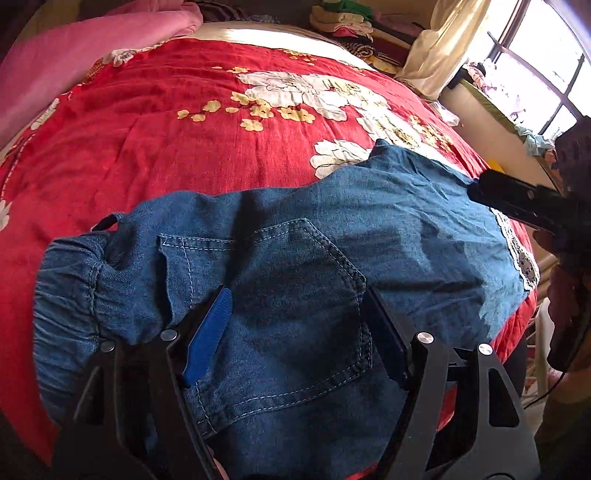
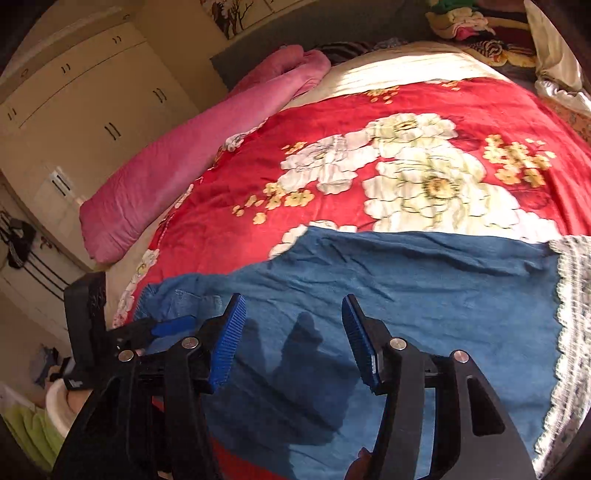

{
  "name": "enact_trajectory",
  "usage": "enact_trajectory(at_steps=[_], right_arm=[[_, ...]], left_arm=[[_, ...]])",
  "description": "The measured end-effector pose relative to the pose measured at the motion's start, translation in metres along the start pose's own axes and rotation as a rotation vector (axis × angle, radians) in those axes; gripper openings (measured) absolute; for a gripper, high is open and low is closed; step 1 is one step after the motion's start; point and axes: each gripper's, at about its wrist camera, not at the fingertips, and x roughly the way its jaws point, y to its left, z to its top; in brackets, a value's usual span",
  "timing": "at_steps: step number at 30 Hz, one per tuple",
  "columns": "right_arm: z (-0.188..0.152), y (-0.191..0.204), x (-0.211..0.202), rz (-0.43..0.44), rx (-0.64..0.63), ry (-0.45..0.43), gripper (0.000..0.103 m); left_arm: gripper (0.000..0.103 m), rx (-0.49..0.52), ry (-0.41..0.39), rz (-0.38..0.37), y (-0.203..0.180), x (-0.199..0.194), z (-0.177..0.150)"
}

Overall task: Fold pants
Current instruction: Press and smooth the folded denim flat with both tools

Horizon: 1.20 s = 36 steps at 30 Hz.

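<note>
Blue denim pants (image 1: 295, 258) lie flat across the near side of a bed with a red flowered cover (image 1: 166, 129). Their elastic waistband (image 1: 66, 288) is at the left and a white lace cuff (image 1: 517, 254) at the right. My left gripper (image 1: 295, 295) is open, just above the back pocket (image 1: 295, 314), holding nothing. My right gripper (image 2: 293, 306) is open and empty above the leg part of the pants (image 2: 424, 288), with the lace cuff (image 2: 569, 295) to its right. The right gripper also shows in the left wrist view (image 1: 476, 190), and the left gripper in the right wrist view (image 2: 166, 326).
A pink rolled blanket (image 2: 192, 155) lies along the bed's far left side. Piled clothes (image 2: 469, 22) sit at the head of the bed. A cream wardrobe (image 2: 81, 96) stands left of the bed; a window (image 1: 546, 66) and curtain (image 1: 443, 48) are on the right.
</note>
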Motion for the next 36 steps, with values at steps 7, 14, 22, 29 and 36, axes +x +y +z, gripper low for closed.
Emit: enact_trajectory(at_steps=[7, 14, 22, 29, 36], right_arm=[[0.042, -0.009, 0.079, -0.016, 0.082, 0.124, 0.051], [0.054, -0.047, 0.086, -0.065, 0.173, 0.080, 0.041], [0.016, -0.030, -0.019, -0.016, 0.092, -0.085, 0.055], [-0.066, -0.026, -0.085, -0.127, 0.043, -0.154, 0.064], [-0.108, -0.044, -0.097, -0.154, 0.137, -0.136, 0.067]], left_arm=[[0.066, 0.021, -0.021, -0.020, 0.001, -0.002, -0.004], [0.066, 0.026, -0.035, -0.047, 0.004, 0.001, -0.004], [0.071, 0.026, -0.067, -0.075, -0.001, -0.010, -0.002], [0.080, 0.070, -0.140, -0.101, -0.026, -0.044, 0.001], [0.082, 0.136, -0.131, -0.098, -0.058, -0.034, -0.004]])
